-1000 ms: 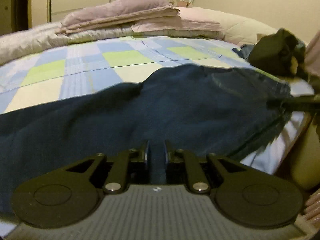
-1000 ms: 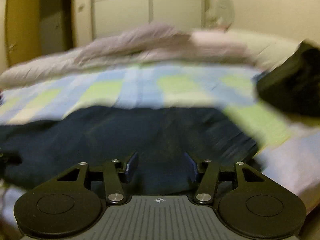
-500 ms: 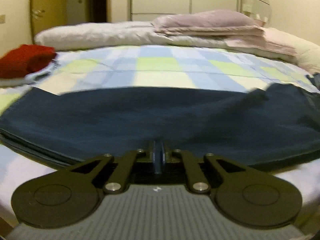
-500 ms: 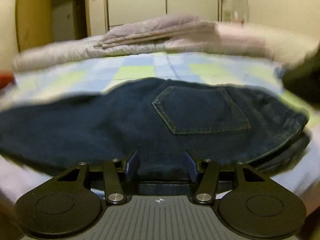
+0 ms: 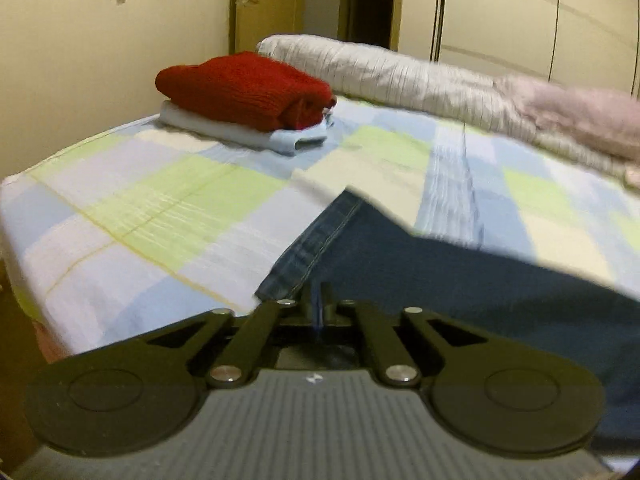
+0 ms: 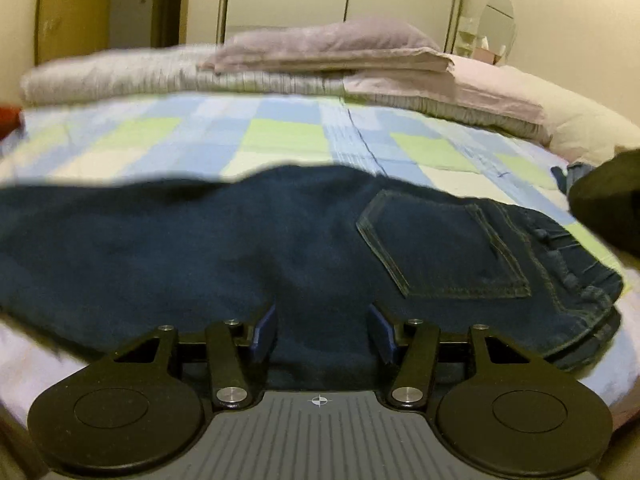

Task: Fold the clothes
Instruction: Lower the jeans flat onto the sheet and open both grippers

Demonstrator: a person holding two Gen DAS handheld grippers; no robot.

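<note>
Dark blue jeans (image 6: 200,248) lie lengthwise across the near edge of the bed, back pocket (image 6: 440,248) up and waistband at the right. My left gripper (image 5: 317,296) is shut on the jeans' leg hem (image 5: 316,244) at their left end. My right gripper (image 6: 322,328) is open, its blue-padded fingers (image 6: 264,332) either side of the thigh fabric just left of the pocket; I cannot tell whether they touch it.
The bed has a checked blue, green and white sheet (image 5: 180,200). A folded red sweater (image 5: 248,88) lies on a folded light blue garment (image 5: 240,132) at the far left. Folded quilts and pillows (image 6: 320,56) lie along the head. A dark garment (image 6: 608,204) sits at the right.
My left gripper has closed on the fabric and slid left along the jeans to the leg hem, swinging toward the red sweater. My right gripper stayed open and shifted left of the pocket.
</note>
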